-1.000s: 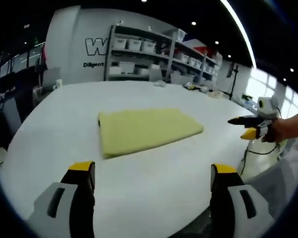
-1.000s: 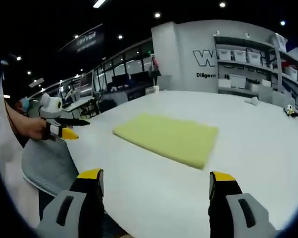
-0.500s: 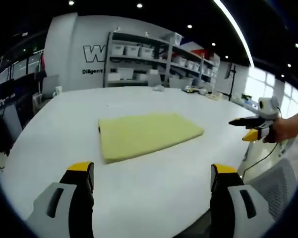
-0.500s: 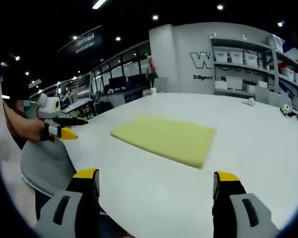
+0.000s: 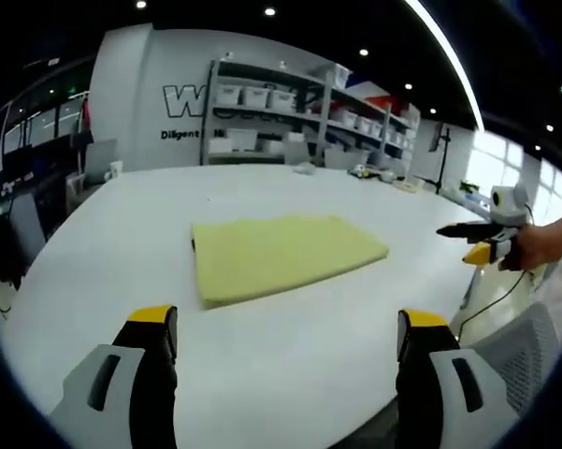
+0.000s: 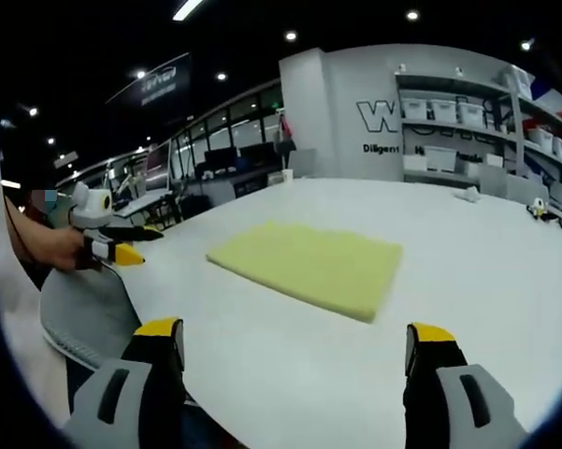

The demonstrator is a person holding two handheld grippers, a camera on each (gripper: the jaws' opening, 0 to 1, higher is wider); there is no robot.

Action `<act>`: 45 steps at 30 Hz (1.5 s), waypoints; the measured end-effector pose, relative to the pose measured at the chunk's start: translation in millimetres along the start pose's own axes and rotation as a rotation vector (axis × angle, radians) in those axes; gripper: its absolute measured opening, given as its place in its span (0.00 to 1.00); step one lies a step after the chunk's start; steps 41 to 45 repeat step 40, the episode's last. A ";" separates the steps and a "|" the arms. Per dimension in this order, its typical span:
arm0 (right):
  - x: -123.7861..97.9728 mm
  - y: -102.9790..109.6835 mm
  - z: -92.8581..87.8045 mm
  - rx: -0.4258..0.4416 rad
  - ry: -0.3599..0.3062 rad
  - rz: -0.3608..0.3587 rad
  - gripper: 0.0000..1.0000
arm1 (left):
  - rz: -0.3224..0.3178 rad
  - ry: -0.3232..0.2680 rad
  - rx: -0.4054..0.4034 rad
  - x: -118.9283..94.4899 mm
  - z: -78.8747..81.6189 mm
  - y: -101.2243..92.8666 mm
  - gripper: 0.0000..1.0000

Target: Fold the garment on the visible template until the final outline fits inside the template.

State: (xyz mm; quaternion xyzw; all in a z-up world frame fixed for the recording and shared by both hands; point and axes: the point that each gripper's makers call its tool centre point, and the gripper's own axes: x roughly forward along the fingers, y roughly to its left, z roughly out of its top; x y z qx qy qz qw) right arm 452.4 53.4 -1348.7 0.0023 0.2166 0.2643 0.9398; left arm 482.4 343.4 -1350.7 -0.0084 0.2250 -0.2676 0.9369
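One folded garment (image 5: 285, 255) lies flat on the white surface (image 5: 290, 365), well apart from both grippers. It is pale yellow and forms a compact, roughly rectangular pad with straight edges and squared corners; a thick layered edge shows along the side nearest each camera. In the right gripper view the garment (image 6: 310, 265) sits near the middle of the surface (image 6: 290, 374), with bare white top on all sides. No template outline can be made out under or around it. The left gripper (image 5: 285, 346) hangs above the near edge of the surface, its yellow-tipped fingers (image 5: 152, 323) set wide apart and holding nothing. The right gripper (image 6: 295, 351) is likewise over the near edge, fingers (image 6: 428, 339) wide apart and empty. In the left gripper view the right gripper (image 5: 477, 241) appears at the right, held in a hand (image 5: 533, 248) off the edge of the surface. Shelving (image 5: 290, 117) with white bins stands against the far wall.
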 end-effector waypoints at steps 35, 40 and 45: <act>27.4 5.5 -3.0 0.020 -0.047 -0.005 0.98 | -0.019 -0.029 0.005 3.0 5.8 1.2 0.99; 23.5 3.3 -5.2 0.031 -0.042 -0.019 0.98 | -0.017 -0.021 0.007 2.6 3.9 1.1 0.99; 23.5 3.3 -5.2 0.031 -0.042 -0.019 0.98 | -0.017 -0.021 0.007 2.6 3.9 1.1 0.99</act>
